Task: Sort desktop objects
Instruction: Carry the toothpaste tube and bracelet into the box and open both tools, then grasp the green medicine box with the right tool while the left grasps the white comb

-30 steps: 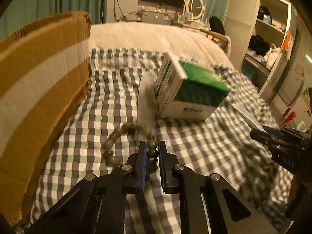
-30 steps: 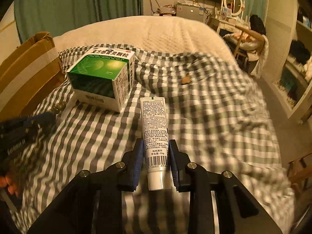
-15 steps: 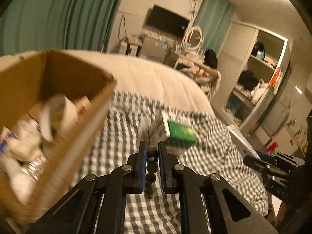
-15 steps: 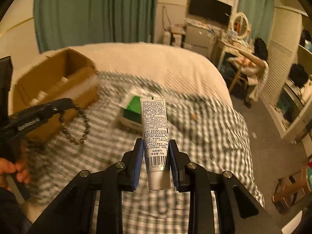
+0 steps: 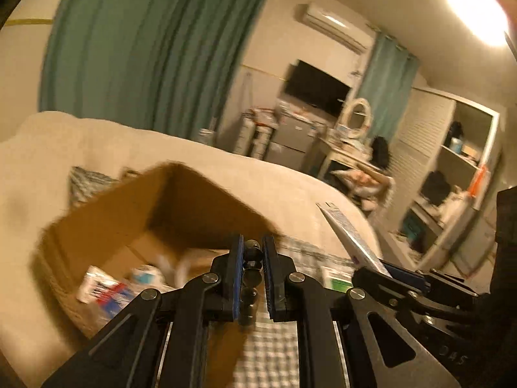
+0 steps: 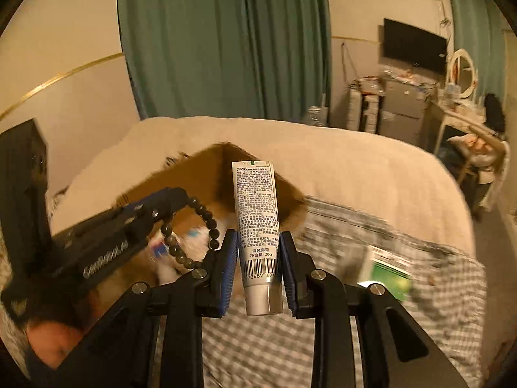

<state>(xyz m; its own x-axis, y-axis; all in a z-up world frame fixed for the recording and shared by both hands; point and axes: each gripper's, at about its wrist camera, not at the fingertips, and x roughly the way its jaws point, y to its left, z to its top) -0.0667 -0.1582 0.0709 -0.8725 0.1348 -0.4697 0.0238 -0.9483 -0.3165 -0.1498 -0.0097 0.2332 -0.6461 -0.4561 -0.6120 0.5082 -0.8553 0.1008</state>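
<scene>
My left gripper (image 5: 253, 255) is shut on a dark bead bracelet (image 5: 250, 278), held in the air at the near rim of an open cardboard box (image 5: 106, 207). In the right wrist view the bracelet (image 6: 190, 229) hangs as a loop from that left gripper (image 6: 176, 194) over the box (image 6: 206, 165). My right gripper (image 6: 259, 252) is shut on a white printed tube (image 6: 257, 213), lifted just right of the box. The tube (image 5: 350, 236) also shows in the left wrist view, sticking out of the right gripper (image 5: 384, 271).
The box holds several small packets (image 5: 103, 287). A green-and-white carton (image 6: 389, 268) lies on the checked cloth (image 6: 371, 323) to the right. The cream bed cover (image 6: 339, 158) stretches behind. A hand (image 6: 48, 342) holds the left gripper at lower left.
Both grippers have lifted off the checked cloth and swung left to the cardboard box, carrying the bracelet and the tube. The bracelet left the cloth and now hangs over the box.
</scene>
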